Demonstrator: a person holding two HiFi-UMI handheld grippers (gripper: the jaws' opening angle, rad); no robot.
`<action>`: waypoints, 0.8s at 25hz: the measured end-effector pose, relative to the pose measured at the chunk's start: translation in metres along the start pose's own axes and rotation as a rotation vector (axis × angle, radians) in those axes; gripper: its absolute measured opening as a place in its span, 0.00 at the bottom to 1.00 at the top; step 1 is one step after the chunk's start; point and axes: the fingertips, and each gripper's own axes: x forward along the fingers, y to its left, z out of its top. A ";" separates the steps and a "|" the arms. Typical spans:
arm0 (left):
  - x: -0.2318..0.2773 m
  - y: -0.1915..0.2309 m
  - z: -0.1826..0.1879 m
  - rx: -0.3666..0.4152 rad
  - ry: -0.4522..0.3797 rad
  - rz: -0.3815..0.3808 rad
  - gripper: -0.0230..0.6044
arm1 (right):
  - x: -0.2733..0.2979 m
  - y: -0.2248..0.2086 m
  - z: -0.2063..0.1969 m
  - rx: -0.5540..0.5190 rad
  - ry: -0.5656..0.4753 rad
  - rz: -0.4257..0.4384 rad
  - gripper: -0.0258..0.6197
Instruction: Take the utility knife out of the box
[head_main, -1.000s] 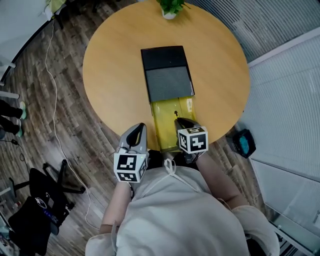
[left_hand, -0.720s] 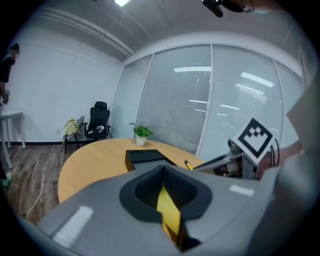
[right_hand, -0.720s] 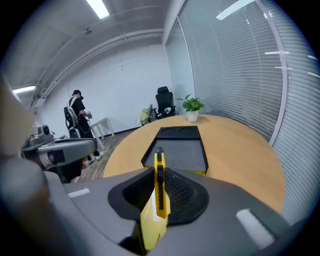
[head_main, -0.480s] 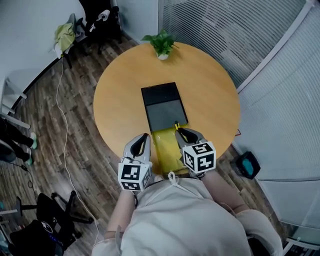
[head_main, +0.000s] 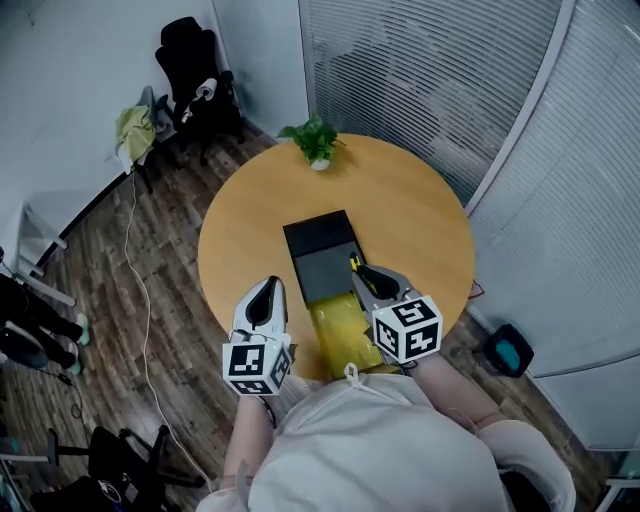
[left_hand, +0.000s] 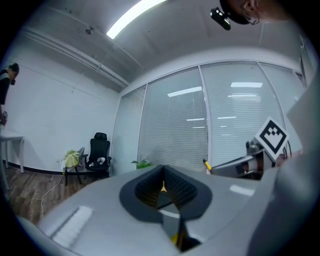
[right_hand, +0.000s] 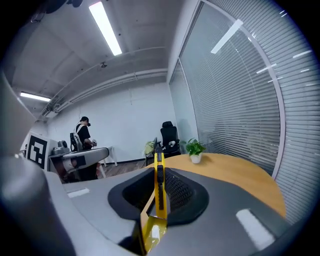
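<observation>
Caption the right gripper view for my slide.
Right gripper shut on yellow utility knife, round table and potted plant beyond.

The head view looks steeply down on the round table (head_main: 425, 205); both gripper views face outward, sharing the plant (head_main: 315, 140).

A round tan wooden bench (head_main: 430, 210) stood on a dark wood-plank floor (head_main: 150, 280). White slatted blinds (head_main: 420, 70) covered the glass wall, and a black office chair (head_main: 192, 55) sat against the white wall (head_main: 60, 80).

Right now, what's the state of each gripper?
Left gripper: shut, nothing held.
Right gripper: shut on the utility knife.
</observation>
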 end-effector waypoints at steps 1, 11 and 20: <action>0.000 -0.001 0.001 0.003 -0.002 0.002 0.03 | -0.002 -0.001 0.001 0.002 -0.006 0.003 0.14; 0.002 0.002 -0.008 -0.006 0.013 0.018 0.03 | 0.005 0.001 -0.011 -0.022 0.001 0.024 0.14; 0.009 -0.004 -0.014 -0.006 0.028 0.009 0.03 | 0.007 0.000 -0.015 -0.010 0.009 0.015 0.14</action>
